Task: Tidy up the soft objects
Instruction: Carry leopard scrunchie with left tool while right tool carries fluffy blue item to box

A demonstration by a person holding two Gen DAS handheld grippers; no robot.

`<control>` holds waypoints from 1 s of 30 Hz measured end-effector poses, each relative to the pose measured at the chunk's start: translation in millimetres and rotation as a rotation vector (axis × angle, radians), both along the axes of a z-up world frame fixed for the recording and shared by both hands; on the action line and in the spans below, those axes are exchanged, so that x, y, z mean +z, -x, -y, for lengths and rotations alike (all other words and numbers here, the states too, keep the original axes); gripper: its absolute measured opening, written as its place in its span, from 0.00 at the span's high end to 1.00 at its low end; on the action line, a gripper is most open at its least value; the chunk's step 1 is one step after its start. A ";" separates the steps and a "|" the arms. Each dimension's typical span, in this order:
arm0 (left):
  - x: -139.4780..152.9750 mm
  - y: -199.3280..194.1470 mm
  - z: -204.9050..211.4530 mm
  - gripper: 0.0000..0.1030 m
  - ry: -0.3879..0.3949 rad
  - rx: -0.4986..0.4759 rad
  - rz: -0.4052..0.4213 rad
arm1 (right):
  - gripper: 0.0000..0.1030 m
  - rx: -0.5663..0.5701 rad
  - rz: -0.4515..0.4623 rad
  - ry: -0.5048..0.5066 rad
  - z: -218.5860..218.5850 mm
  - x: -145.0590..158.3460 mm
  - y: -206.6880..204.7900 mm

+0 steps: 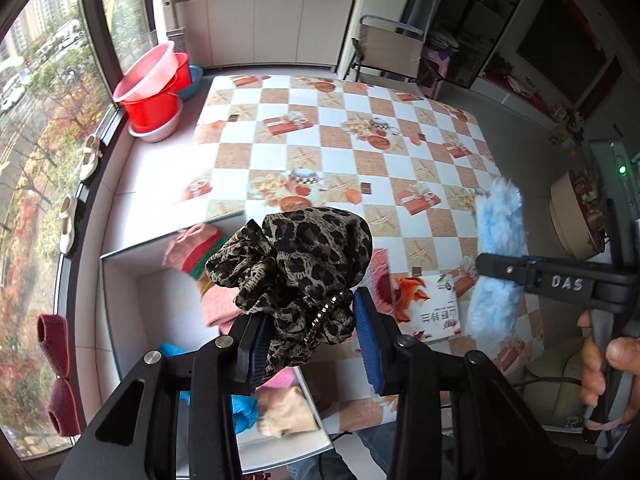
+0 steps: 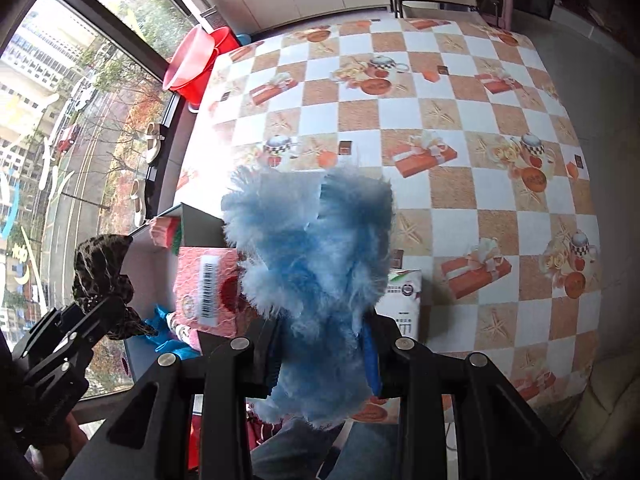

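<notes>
My left gripper (image 1: 310, 336) is shut on a leopard-print fabric scrunchie (image 1: 296, 264) and holds it above the white storage box (image 1: 120, 280) at the table's near left. It also shows in the right wrist view (image 2: 102, 276). My right gripper (image 2: 322, 356) is shut on a fluffy light-blue cloth (image 2: 312, 248), held above the table near the box; in the left wrist view the blue cloth (image 1: 498, 256) hangs at the right. The box holds pink and red-green knits (image 1: 192, 248), a blue item (image 1: 244, 408) and a beige cloth (image 1: 284, 412).
The checkered tablecloth (image 1: 340, 152) covers the table. A tissue pack (image 1: 434, 304) and a pink packet (image 2: 208, 288) lie beside the box. Red and pink basins (image 1: 154, 88) stand on the window sill, with shoes (image 1: 90, 156) and a dark red bow (image 1: 56, 376). A chair (image 1: 388, 48) stands behind.
</notes>
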State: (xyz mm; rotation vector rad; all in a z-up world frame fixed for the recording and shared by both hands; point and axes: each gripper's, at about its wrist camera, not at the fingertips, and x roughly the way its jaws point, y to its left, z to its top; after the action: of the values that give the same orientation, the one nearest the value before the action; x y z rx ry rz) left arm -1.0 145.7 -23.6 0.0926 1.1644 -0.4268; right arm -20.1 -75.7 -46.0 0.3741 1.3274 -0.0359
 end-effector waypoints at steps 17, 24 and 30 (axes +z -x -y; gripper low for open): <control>-30.2 27.0 -102.4 0.59 0.010 0.179 -0.048 | 0.67 0.245 0.044 0.066 -106.7 29.3 -11.3; -39.7 33.0 -127.2 0.59 0.017 0.234 -0.065 | 0.67 0.373 0.027 0.086 -151.0 24.2 -14.5; -45.4 36.2 -142.2 0.59 0.024 0.264 -0.076 | 0.67 0.457 0.015 0.092 -180.6 20.1 -17.4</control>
State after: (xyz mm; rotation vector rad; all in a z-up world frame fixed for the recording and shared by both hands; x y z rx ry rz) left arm -37.2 288.0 -69.0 -0.0982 1.2269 -0.2114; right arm -2.7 104.9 -25.9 -0.0122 1.3647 0.2865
